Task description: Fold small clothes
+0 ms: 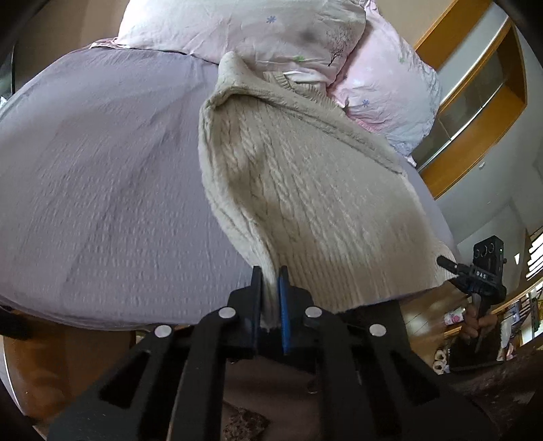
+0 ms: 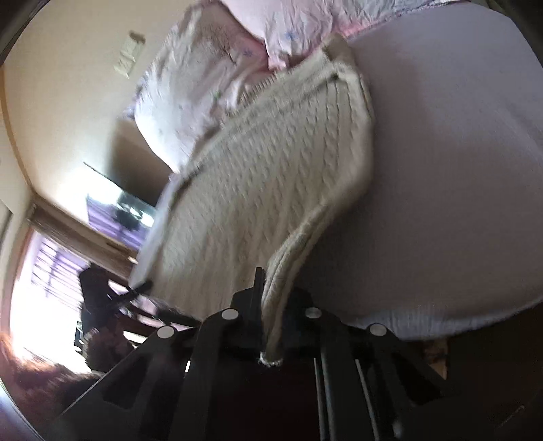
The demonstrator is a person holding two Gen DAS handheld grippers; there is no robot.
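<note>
A cream cable-knit sweater [image 1: 298, 190] lies stretched over the lavender bed sheet [image 1: 101, 190], its far end near the pillows. My left gripper [image 1: 270, 281] is shut on the sweater's near ribbed hem. My right gripper [image 2: 271, 298] is shut on another part of the hem, and the sweater [image 2: 271, 163] rises from it in a fold toward the pillows. In the left wrist view the right gripper [image 1: 454, 266] shows at the sweater's right corner. In the right wrist view the left gripper [image 2: 142, 288] shows at the sweater's left corner, blurred.
Pink floral pillows [image 1: 271, 30] lie at the head of the bed, also in the right wrist view [image 2: 203, 78]. A wooden shelf unit [image 1: 475, 101] stands to the right. The sheet [image 2: 458, 169] spreads wide to the right of the sweater. A bright window [image 2: 44, 271] is at left.
</note>
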